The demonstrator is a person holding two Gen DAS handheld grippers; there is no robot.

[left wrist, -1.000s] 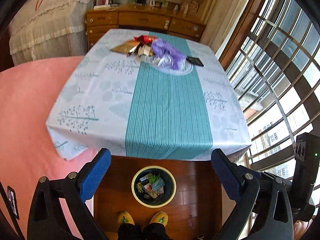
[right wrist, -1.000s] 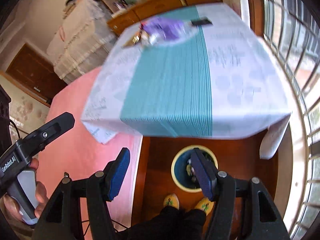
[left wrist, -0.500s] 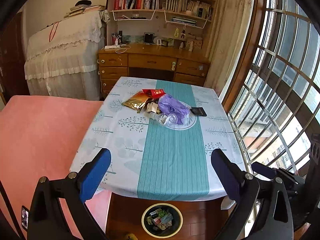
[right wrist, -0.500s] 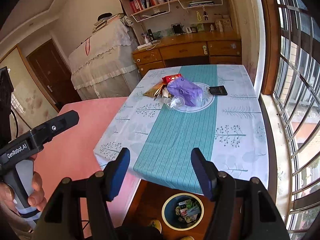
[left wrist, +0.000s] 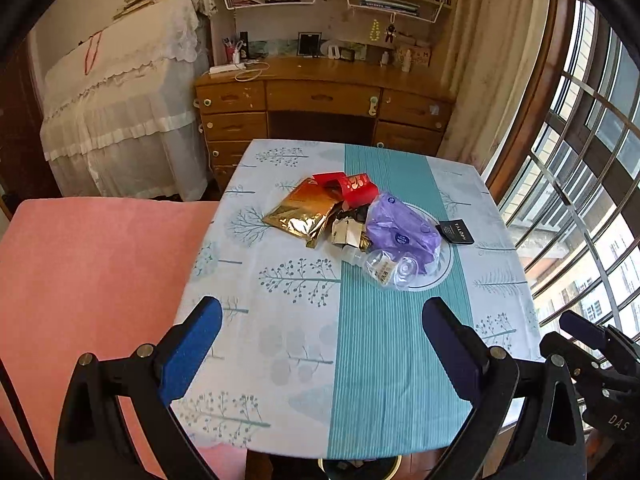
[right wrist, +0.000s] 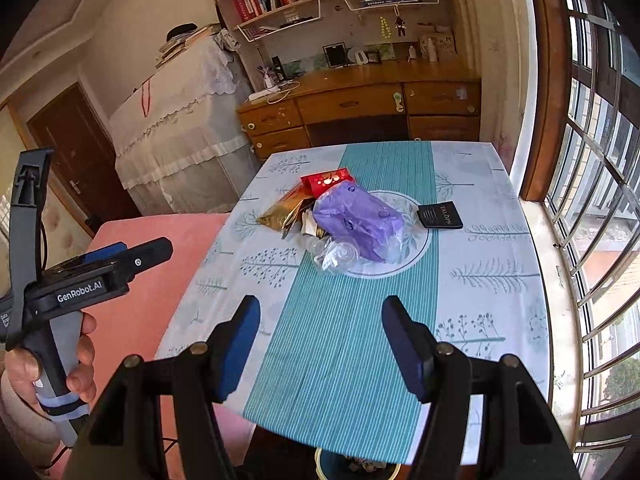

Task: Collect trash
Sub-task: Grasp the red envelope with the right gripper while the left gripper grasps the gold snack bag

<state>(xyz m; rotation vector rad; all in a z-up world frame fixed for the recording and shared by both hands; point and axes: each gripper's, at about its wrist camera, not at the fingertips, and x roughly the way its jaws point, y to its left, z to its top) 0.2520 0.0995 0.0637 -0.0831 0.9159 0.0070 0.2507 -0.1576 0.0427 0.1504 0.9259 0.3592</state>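
Note:
A heap of trash lies mid-table: a gold foil bag, a red packet, a purple plastic bag, a clear crushed bottle and small wrappers. My left gripper hangs open over the table's near end, nothing between its fingers. My right gripper is likewise open and empty above the teal stripe. The yellow-rimmed bin peeks out under the table's front edge.
A black card lies right of the heap. The table wears a tree-print cloth with a teal stripe. A pink bed is left, a wooden desk behind, windows right. A hand holds the left gripper's handle.
Both grippers rose and tilted up from over the floor bin toward the table; the bin slid almost out of view and the trash heap now looks nearer. Jaws stayed open.

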